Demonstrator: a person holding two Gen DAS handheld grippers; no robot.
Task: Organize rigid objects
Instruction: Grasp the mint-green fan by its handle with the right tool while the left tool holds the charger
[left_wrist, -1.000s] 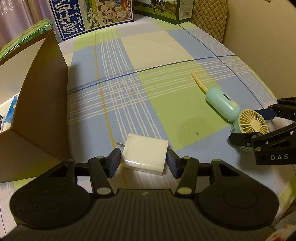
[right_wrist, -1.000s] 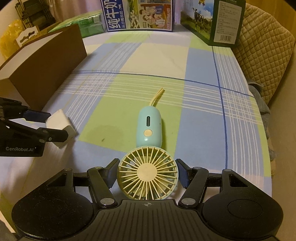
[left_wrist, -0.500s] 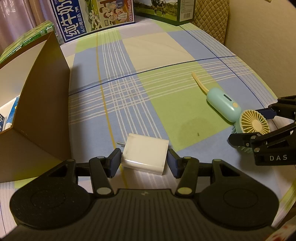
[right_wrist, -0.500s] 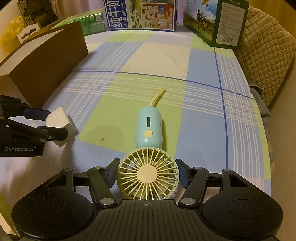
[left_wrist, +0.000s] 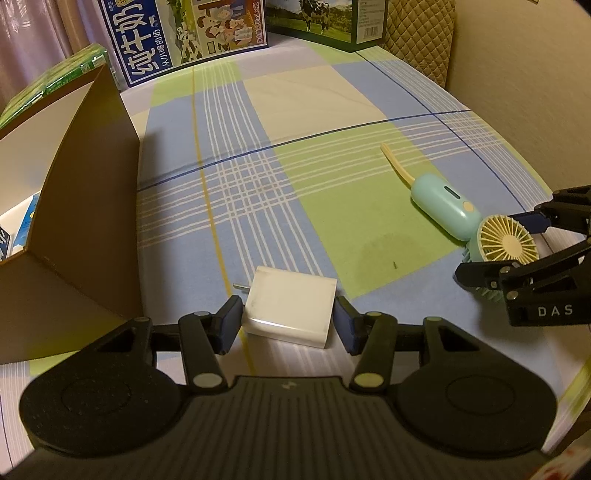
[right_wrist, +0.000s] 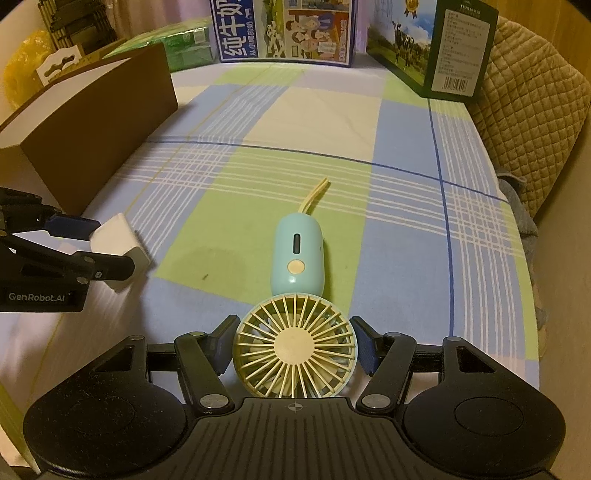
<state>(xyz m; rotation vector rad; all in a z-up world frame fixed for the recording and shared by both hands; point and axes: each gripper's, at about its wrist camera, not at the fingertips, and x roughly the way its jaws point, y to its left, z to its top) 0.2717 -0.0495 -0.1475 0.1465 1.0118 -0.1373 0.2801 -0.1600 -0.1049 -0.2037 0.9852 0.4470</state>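
left wrist view: left tool (left_wrist: 288, 323) clamps white charger (left_wrist: 290, 312) beside box edge (left_wrist: 136, 236); right tool (right_wrist: 295, 349) clamps fan (right_wrist: 295, 347).

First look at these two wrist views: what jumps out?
The pale green handheld fan in the foreground, its round head between the right gripper fingers, its handle lying on the checked cloth. To its left, the white charger block sits between the left gripper fingers. Beside that, along the cloth's left edge, stands an open brown cardboard box.
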